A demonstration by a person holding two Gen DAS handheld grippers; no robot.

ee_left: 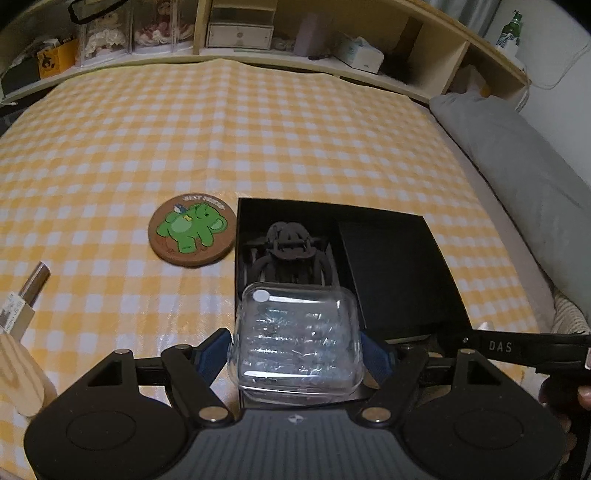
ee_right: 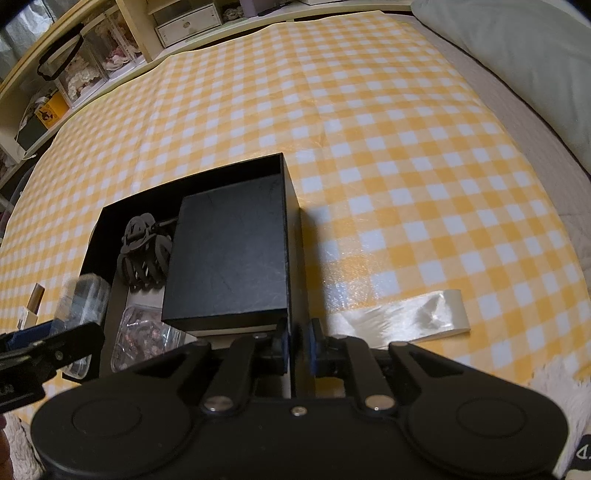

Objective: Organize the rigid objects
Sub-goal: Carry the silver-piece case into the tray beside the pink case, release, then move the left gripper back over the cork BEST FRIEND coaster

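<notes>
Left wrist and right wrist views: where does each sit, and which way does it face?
Left wrist: on the left hand-held gripper, angled down over the black box; its fingers flank a clear case; a hand shows at right.
Right wrist: on the right hand-held gripper, angled down; it pinches the black box's side wall.
Shared: black box, hair claw, clear case, checkered cloth.

A yellow-and-white checked cloth (ee_left: 258,140) covers the surface. Behind it runs a wooden shelf (ee_left: 424,48) holding a small white drawer unit (ee_left: 239,35), clear display cases (ee_left: 110,37), a tissue box (ee_left: 364,53) and a green bottle (ee_left: 511,29). A grey pillow (ee_left: 517,166) lies along the cloth's right edge.
</notes>
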